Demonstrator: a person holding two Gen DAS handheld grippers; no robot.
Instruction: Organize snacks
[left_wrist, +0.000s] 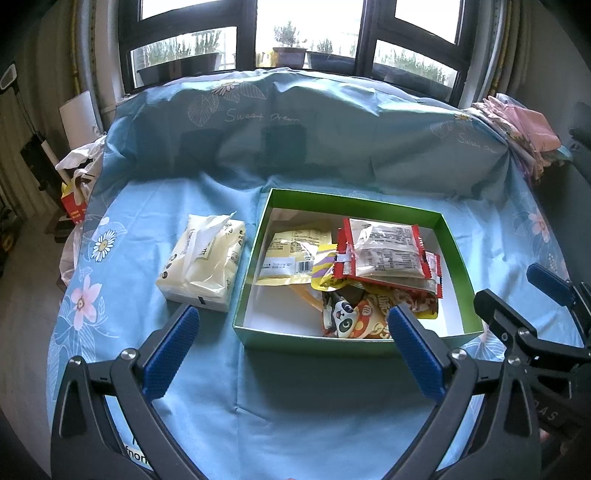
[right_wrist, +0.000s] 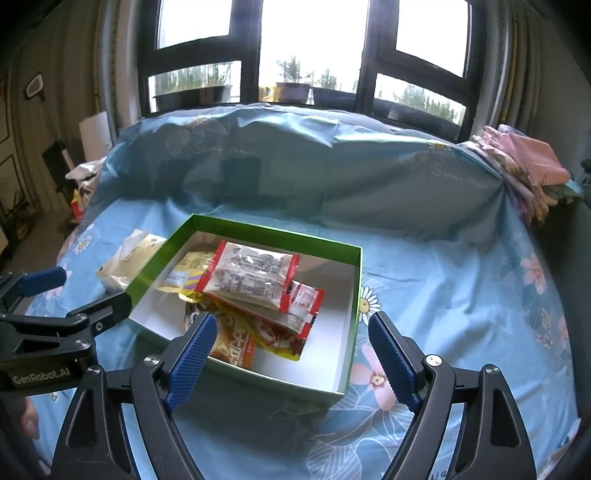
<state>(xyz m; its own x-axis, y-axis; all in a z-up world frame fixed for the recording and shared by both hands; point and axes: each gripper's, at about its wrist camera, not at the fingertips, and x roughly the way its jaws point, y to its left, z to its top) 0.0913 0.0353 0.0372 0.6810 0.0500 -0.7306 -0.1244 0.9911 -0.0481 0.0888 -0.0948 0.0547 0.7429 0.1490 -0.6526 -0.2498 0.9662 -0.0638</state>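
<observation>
We hold the left gripper (left_wrist: 291, 332) with its jaws spread wide and nothing between them; its blue pads (left_wrist: 171, 352) hang above the blue floral sheet (left_wrist: 258, 398), in front of the near wall of the green box (left_wrist: 354, 206). Our right gripper (right_wrist: 291, 349) is likewise wide open and empty, its left pad over the near corner of the box and its right pad just outside the box's right wall. Each gripper shows at the edge of the other's view: the right one at the far right of the left view, the left one at the far left of the right view, both beside the box rather than in it.

The box sits open on the sheet, and the snacks lie inside it in a loose heap toward the near right part. On top we see a clear packet with red ends (left_wrist: 384, 251), overlapping a second red-edged packet (right_wrist: 303, 302). Left of it lies a pale yellow packet with a barcode label (left_wrist: 291, 258), and a yellow and purple striped wrapper (left_wrist: 325, 269) pokes out between them. Nearest to us is an orange packet with a panda figure (left_wrist: 351, 319), partly under the others. The left part of the box floor is bare white.

Just left of the box, outside it, a soft pack of tissues (left_wrist: 203, 266) rests on the sheet. Behind the box the sheet rises over a raised bulk, with a window (left_wrist: 295, 33) beyond and folded pink cloth (left_wrist: 524, 133) at the right.
</observation>
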